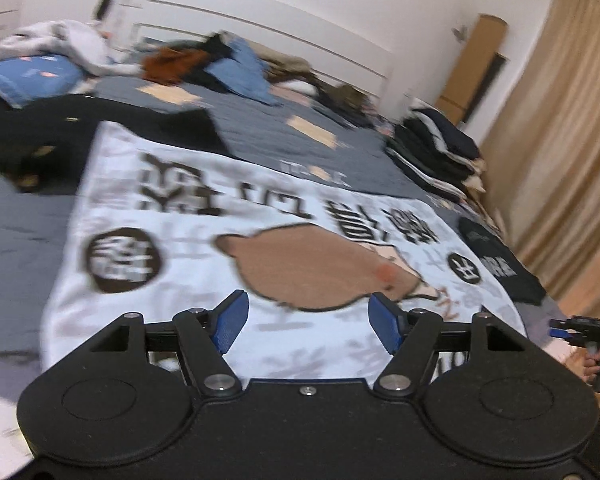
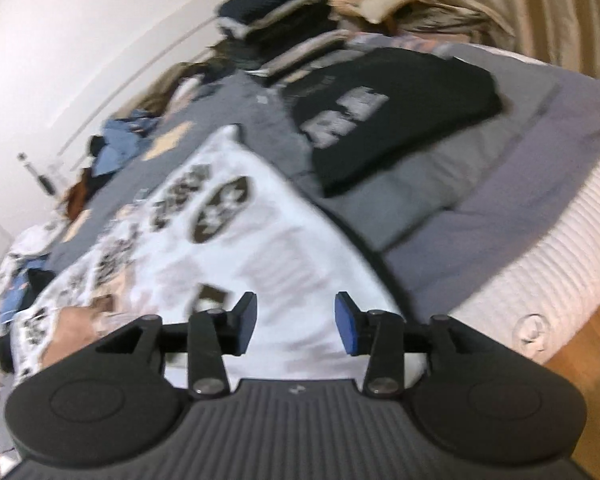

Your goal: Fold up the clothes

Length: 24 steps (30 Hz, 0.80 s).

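Observation:
A white T-shirt [image 1: 204,236] with dark printed characters and a brown animal figure lies spread flat on the grey bed; it also shows in the right wrist view [image 2: 268,248]. My left gripper [image 1: 305,320] is open and empty, hovering just above the shirt's near part. My right gripper [image 2: 296,320] is open and empty, above the shirt's near right part. The right gripper also shows at the far right of the left wrist view [image 1: 580,330], off the bed's edge.
A folded black shirt [image 2: 396,120] with pale lettering lies to the right of the white shirt. A stack of folded dark clothes [image 1: 436,152] stands beyond it. Loose clothes [image 1: 204,64] are piled at the bed's far side. A black garment [image 1: 60,136] lies left. Beige curtain [image 1: 560,140] hangs at right.

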Each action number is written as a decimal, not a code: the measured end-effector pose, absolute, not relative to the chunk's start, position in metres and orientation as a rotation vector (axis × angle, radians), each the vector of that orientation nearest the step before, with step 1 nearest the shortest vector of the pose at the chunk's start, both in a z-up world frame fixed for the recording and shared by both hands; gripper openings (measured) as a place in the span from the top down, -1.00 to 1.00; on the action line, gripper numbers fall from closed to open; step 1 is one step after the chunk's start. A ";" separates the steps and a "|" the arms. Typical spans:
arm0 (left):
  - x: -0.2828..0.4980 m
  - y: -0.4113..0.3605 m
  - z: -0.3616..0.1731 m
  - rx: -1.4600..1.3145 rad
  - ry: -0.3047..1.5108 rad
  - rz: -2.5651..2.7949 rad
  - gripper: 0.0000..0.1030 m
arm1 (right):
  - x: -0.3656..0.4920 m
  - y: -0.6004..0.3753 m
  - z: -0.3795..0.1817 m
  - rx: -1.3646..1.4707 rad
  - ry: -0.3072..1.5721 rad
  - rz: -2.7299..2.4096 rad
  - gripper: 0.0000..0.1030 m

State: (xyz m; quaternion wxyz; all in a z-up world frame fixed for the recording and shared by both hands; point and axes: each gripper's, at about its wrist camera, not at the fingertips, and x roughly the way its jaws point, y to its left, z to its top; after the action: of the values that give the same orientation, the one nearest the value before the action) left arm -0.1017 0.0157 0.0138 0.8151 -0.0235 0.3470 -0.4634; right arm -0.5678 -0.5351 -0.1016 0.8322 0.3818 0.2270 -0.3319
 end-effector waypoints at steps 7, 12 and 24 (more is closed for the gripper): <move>-0.110 0.078 0.026 -0.039 0.717 -0.904 -0.27 | -0.530 -0.475 -0.045 0.682 0.532 -0.584 0.00; -0.115 0.111 0.015 -0.013 0.727 -0.856 -0.28 | -0.515 -0.425 -0.019 0.649 0.510 -0.538 -0.12; -0.088 0.167 -0.082 0.041 0.920 -0.695 -0.28 | -0.471 -0.330 0.004 0.568 0.549 -0.380 -0.22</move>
State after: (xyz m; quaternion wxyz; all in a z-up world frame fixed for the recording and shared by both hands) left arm -0.0884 0.1668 -0.0820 0.8383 0.0194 0.4348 -0.3284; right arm -0.4709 -0.3304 0.0039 0.9054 0.2752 0.2659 -0.1840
